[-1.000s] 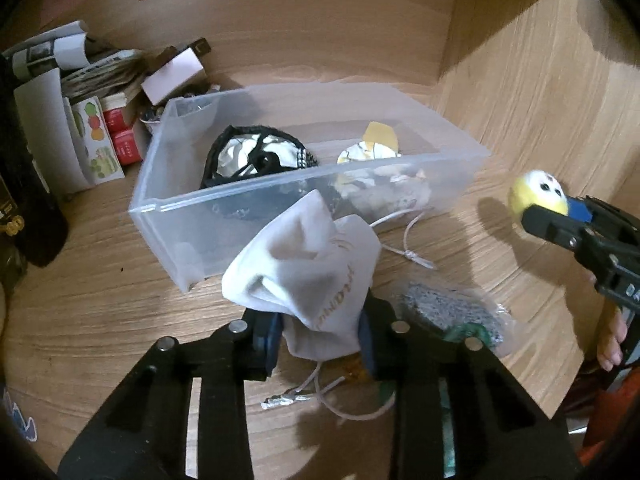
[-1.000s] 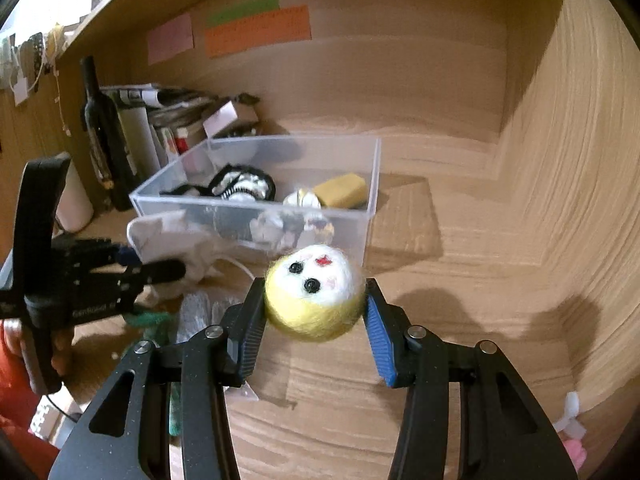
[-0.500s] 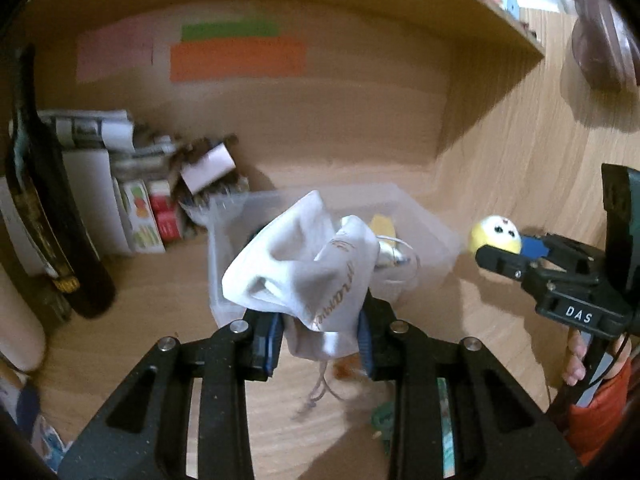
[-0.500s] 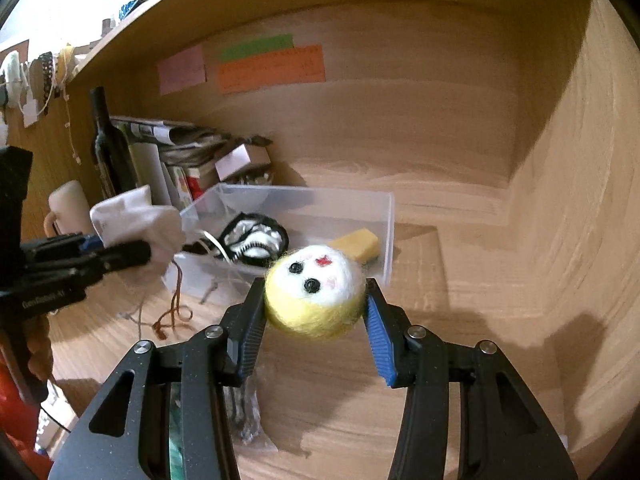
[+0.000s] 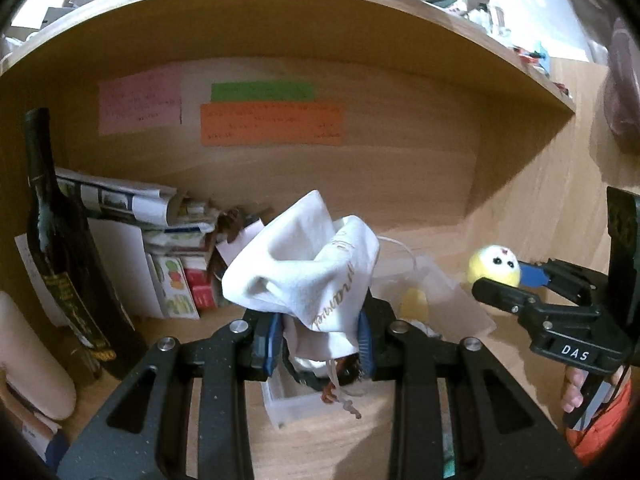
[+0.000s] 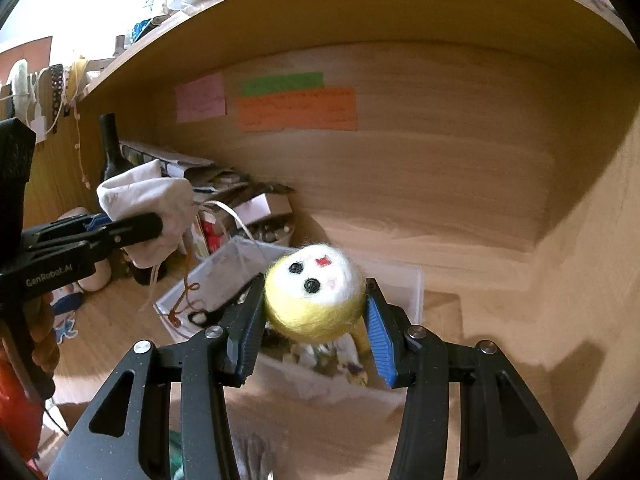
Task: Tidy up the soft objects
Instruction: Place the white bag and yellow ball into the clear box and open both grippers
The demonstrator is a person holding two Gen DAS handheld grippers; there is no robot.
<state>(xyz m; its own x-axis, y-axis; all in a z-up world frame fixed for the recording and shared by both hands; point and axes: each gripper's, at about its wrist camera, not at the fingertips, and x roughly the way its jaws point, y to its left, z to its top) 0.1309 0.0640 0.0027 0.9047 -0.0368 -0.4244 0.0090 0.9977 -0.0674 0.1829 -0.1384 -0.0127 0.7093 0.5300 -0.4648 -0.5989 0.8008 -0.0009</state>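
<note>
My left gripper (image 5: 318, 338) is shut on a white drawstring cloth pouch (image 5: 308, 268) and holds it in the air above a clear plastic bin (image 5: 288, 404); its cords hang down. My right gripper (image 6: 316, 320) is shut on a yellow and white felt ball (image 6: 314, 294) with a small face, held above the same bin (image 6: 412, 292). Each gripper shows in the other's view: the left gripper (image 6: 156, 224) with the pouch (image 6: 148, 200) at the left, the right gripper (image 5: 500, 284) with the ball (image 5: 494, 266) at the right. The bin holds a yellow sponge (image 5: 414, 300) and other soft items.
A dark wine bottle (image 5: 60, 248) and a stack of papers and small boxes (image 5: 160, 248) stand at the left against the wooden back wall. Coloured notes (image 5: 272, 120) are stuck on that wall. A shelf (image 5: 280, 24) runs overhead. A wooden side wall (image 6: 592, 260) closes the right.
Both grippers have risen from the desk with their loads. The pouch has left the desk surface and now hangs over the bin. The ball has moved over the bin too.
</note>
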